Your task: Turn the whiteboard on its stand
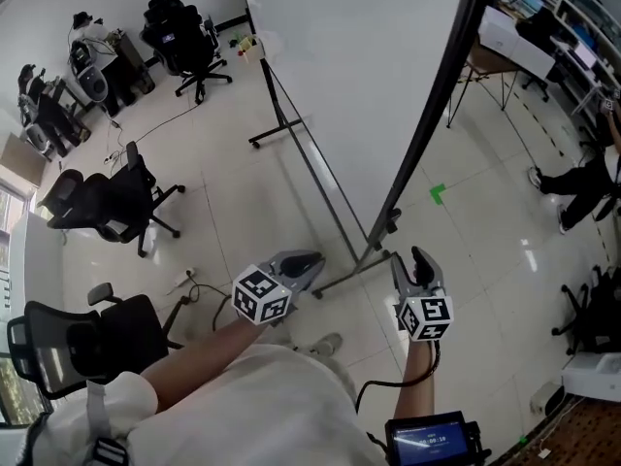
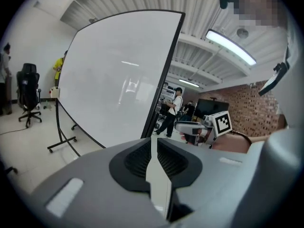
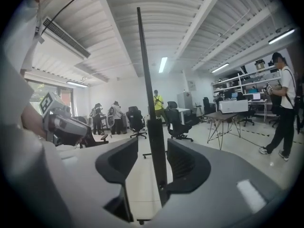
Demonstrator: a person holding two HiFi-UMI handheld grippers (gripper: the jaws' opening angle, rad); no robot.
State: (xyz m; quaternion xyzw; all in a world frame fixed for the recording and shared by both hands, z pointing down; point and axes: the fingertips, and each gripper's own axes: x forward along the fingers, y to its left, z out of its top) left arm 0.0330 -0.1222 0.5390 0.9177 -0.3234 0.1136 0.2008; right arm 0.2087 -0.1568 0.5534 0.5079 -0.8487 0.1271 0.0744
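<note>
The whiteboard point(image 1: 359, 56) is a large white panel in a black frame, standing on a wheeled stand point(image 1: 335, 231); I see it nearly edge-on. My right gripper point(image 1: 408, 260) is at the panel's lower near edge. In the right gripper view the black frame edge point(image 3: 156, 151) runs up between the jaws of my right gripper point(image 3: 152, 144). The jaws stand apart: the left pad is off the frame, the right pad is close beside it. My left gripper point(image 1: 306, 260) hangs left of the stand's foot, its tips together with nothing in them point(image 2: 153, 144); the board's white face point(image 2: 114, 80) lies ahead of it.
Black office chairs point(image 1: 107, 202) stand at the left and back left, with a cable on the floor point(image 1: 199, 294). A folding table point(image 1: 485, 66) is behind the board. A person point(image 1: 582, 178) is at the right. A green tape mark point(image 1: 437, 192) is on the tiles.
</note>
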